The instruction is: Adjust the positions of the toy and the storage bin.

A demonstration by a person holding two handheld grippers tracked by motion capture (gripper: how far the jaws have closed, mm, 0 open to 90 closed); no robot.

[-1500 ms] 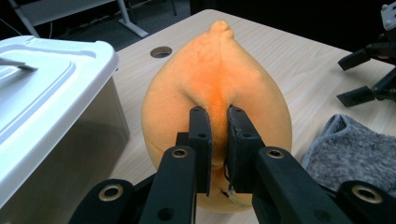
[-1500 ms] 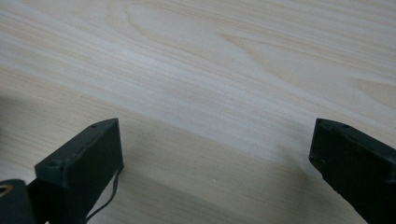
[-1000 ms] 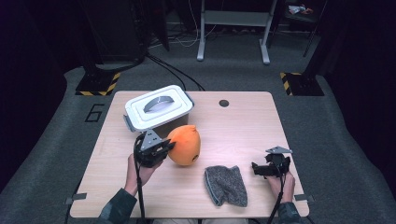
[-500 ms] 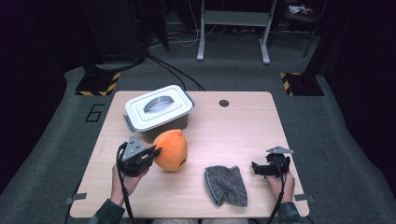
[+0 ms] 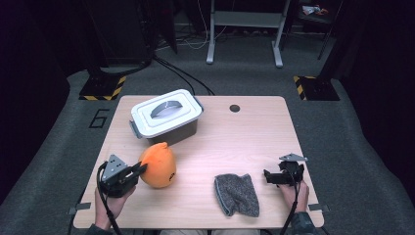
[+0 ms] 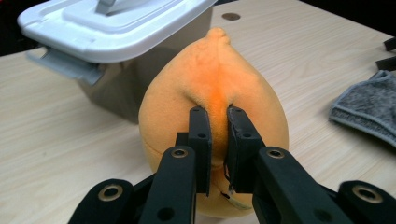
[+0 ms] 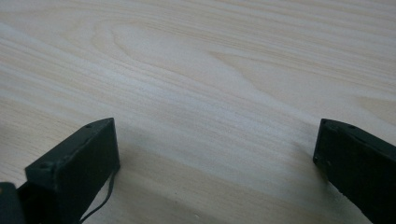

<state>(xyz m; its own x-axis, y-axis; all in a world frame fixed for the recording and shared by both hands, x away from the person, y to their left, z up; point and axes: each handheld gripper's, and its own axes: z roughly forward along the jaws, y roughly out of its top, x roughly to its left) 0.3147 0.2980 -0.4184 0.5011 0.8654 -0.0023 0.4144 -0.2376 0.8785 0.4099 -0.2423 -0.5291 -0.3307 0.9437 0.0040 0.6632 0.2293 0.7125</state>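
Observation:
An orange plush fruit (image 5: pixel 158 165) rests on the wooden table (image 5: pixel 244 132) at the front left. My left gripper (image 5: pixel 140 170) is shut on a fold of its fabric; in the left gripper view the two black jaws pinch a ridge of the plush fruit (image 6: pixel 215 93) at my left gripper (image 6: pixel 218 122). My right gripper (image 5: pixel 268 176) stands at the front right with its jaws wide apart. In the right gripper view my right gripper (image 7: pixel 215 154) has only bare table between its fingers.
A grey bin with a white latched lid (image 5: pixel 166 116) stands at the back left, just behind the plush; the lidded bin (image 6: pixel 112 32) looms close in the left gripper view. A grey knitted cloth (image 5: pixel 237 194) lies at the front, left of the right gripper.
My left gripper has dragged the plush fruit toward the front left of the table, away from the bin. The right gripper and the cloth have kept still.

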